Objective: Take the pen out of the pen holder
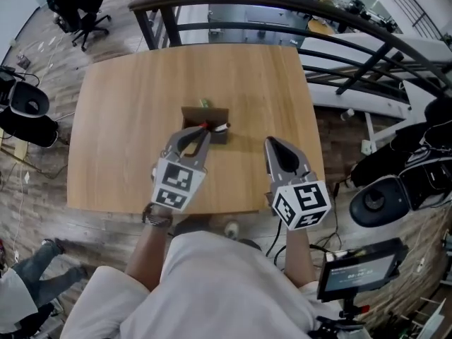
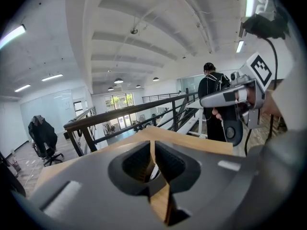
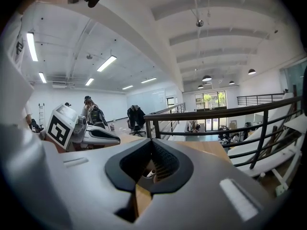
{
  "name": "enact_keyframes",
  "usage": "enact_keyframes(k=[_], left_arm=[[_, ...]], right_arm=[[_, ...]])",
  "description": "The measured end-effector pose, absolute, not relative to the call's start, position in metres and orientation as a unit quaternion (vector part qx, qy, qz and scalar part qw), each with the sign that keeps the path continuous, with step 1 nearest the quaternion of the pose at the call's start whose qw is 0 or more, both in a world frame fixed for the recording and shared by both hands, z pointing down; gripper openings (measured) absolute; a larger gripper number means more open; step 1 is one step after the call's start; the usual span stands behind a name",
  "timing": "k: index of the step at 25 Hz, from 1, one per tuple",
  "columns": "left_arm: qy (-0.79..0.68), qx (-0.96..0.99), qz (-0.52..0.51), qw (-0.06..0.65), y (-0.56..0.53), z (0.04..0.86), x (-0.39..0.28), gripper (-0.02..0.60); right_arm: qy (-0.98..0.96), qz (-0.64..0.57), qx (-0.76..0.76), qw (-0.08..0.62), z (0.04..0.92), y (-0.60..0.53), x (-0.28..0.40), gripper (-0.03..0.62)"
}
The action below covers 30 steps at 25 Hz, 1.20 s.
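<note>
A brown pen holder stands near the middle of the wooden table. A green tip, a red pen and a white pen stick out of it. My left gripper reaches the holder's near side, its jaws closed on the red pen's top. In the left gripper view the jaws meet with only a thin slit, and a bit of the white pen shows below. My right gripper is shut and empty, hovering to the right of the holder, apart from it.
A dark metal railing runs behind the table's far edge. Office chairs and gear lie on the floor to the left. A monitor on a stand sits at the lower right. A person stands in the distance.
</note>
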<state>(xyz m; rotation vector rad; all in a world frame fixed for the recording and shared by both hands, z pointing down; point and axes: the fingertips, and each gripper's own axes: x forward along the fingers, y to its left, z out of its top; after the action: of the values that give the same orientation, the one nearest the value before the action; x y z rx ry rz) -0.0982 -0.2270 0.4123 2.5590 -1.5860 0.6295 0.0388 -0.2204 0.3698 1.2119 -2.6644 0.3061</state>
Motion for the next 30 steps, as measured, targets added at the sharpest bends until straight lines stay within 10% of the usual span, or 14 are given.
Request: enact_keyframes(k=[30], left_arm=[[-0.397,0.865,0.294,0.088,-0.277,0.519,-0.091,0.051]], right_arm=[[-0.866,0.186,0.438,0.151,0.444,-0.247,0.018,0.003]])
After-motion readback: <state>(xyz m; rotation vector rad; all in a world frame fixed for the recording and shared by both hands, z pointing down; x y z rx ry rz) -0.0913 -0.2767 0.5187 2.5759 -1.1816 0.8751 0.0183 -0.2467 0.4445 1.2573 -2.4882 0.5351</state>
